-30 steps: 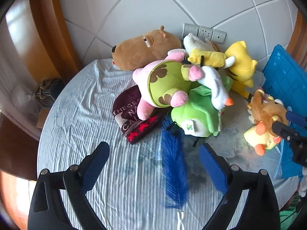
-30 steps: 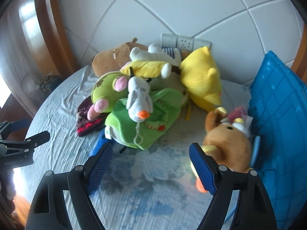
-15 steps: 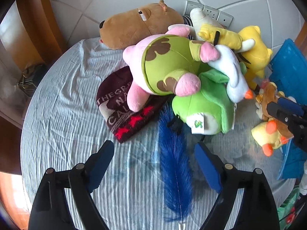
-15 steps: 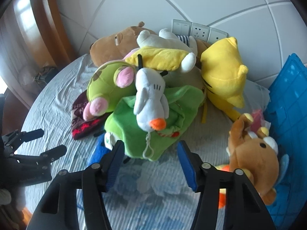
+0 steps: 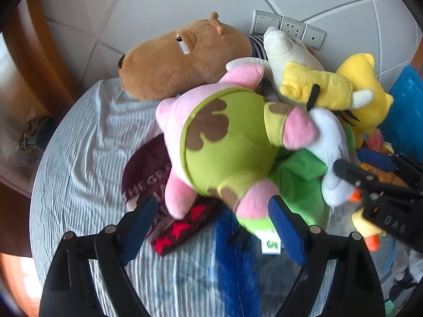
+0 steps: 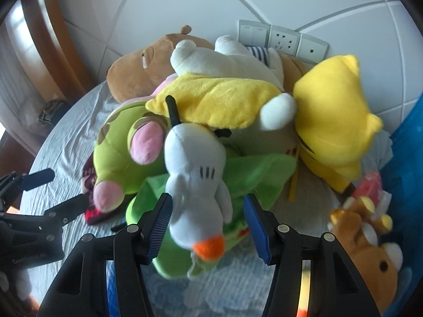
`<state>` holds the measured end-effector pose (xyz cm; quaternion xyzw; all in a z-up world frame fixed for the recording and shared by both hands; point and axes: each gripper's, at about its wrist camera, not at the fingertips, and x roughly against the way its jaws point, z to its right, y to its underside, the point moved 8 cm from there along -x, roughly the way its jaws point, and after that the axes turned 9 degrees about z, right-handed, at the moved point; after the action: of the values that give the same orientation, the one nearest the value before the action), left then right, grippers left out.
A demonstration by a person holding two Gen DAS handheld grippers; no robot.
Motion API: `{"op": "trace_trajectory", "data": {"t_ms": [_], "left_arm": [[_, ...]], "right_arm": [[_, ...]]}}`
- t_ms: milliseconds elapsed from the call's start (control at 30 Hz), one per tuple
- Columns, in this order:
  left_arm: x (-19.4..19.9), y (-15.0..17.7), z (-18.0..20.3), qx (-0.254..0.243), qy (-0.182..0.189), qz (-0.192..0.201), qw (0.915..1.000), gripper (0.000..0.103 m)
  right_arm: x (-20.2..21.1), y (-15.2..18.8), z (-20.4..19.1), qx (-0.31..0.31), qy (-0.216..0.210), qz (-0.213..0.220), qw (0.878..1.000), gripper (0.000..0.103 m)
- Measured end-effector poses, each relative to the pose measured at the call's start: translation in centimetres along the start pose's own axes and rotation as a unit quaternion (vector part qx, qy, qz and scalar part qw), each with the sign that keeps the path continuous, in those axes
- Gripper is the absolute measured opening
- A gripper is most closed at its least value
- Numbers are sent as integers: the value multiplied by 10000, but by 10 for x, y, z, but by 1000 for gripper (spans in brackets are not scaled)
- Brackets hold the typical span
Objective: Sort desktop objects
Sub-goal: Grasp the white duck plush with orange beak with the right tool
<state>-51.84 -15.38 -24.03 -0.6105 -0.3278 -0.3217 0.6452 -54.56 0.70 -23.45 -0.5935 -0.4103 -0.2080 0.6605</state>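
Observation:
A heap of soft toys lies on the striped tablecloth [image 5: 87, 145]. My left gripper [image 5: 212, 224] is open low at the heap's front. A pink-and-green plush [image 5: 224, 145] has its legs hanging between the pads, above a blue feather [image 5: 232, 259] and a dark red beanie [image 5: 148, 174]. My right gripper [image 6: 208, 224] straddles a white duck plush [image 6: 195, 185] that lies on a green plush [image 6: 253, 177]. Its jaws are opening slightly, and green cloth shows between the duck and the right pad. Each gripper also shows at the edge of the other's view.
A brown capybara plush [image 5: 179, 60], a yellow-and-white plush [image 6: 219, 103] and a yellow star plush [image 6: 330, 121] fill the back against the tiled wall with sockets [image 5: 288, 29]. A blue basket [image 6: 407, 174] stands at the right, with a brown bear plush [image 6: 370, 251] beside it.
Both grippers moved forward and down onto the heap. The right jaws narrowed around the white duck plush. The left jaws narrowed a little.

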Motion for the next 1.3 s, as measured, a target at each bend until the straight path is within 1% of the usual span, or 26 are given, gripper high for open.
{"op": "trace_trajectory", "data": {"t_ms": [167,200,267,300,333,367,533,600,633,667,833,867,933,967,1033,1100,1200,1267,1300], "left_arm": [[-19,-7,4,-3,56,-53,10000,86],[-21,-10,5,-2,65,-34,10000,86],[-22,-15,8,-35,90,9,10000,85],[-23,-16,10,-49,109,10,9999,82],[-24,-18,12,-59,135,1,9999,74],[-25,-19,13,-72,144,-14,9999,73],[-33,-19,19,-157,102,-88,9998,73],[-43,-17,21,-155,15,-222,9996,74],[-47,-14,21,-132,-15,-292,9995,74],[-49,-11,21,-100,-34,-340,9994,77],[-49,12,18,152,11,-517,9985,78],[-50,14,18,179,14,-498,9986,70],[-50,16,18,229,118,-410,9988,52],[-49,15,19,221,123,-344,9991,47],[-44,10,20,154,92,-154,9997,42],[-39,7,19,145,61,-44,9999,38],[-25,7,7,219,-54,120,9997,34],[-13,11,-5,290,-106,173,9994,30],[-7,14,-11,321,-127,186,9992,30]], "right_arm": [[-27,1,0,51,-61,-137,9999,58],[-31,3,0,65,-83,-176,9998,53],[-31,5,0,21,-175,-144,9997,36],[-30,6,0,-11,-226,-116,9997,36],[-29,7,0,-43,-268,-94,9996,36],[-27,8,1,-67,-292,-86,9995,35],[-9,18,14,-141,-265,-42,9995,35],[-7,21,21,-207,-255,-64,9994,35],[-5,22,24,-228,-245,-68,9994,35],[-4,24,26,-243,-240,-68,9994,35],[-3,27,26,-253,-297,-56,9992,36],[-4,28,26,-262,-310,-62,9992,36],[-7,29,25,-269,-334,-74,9991,36],[-9,29,24,-258,-344,-82,9990,36],[-11,30,23,-208,-350,-93,9991,36],[-13,32,22,-150,-330,-90,9993,36],[-9,33,22,-155,-332,-65,9993,35],[-2,33,18,-116,-370,-22,9992,35],[1,33,15,-97,-391,-4,9992,35]]}}
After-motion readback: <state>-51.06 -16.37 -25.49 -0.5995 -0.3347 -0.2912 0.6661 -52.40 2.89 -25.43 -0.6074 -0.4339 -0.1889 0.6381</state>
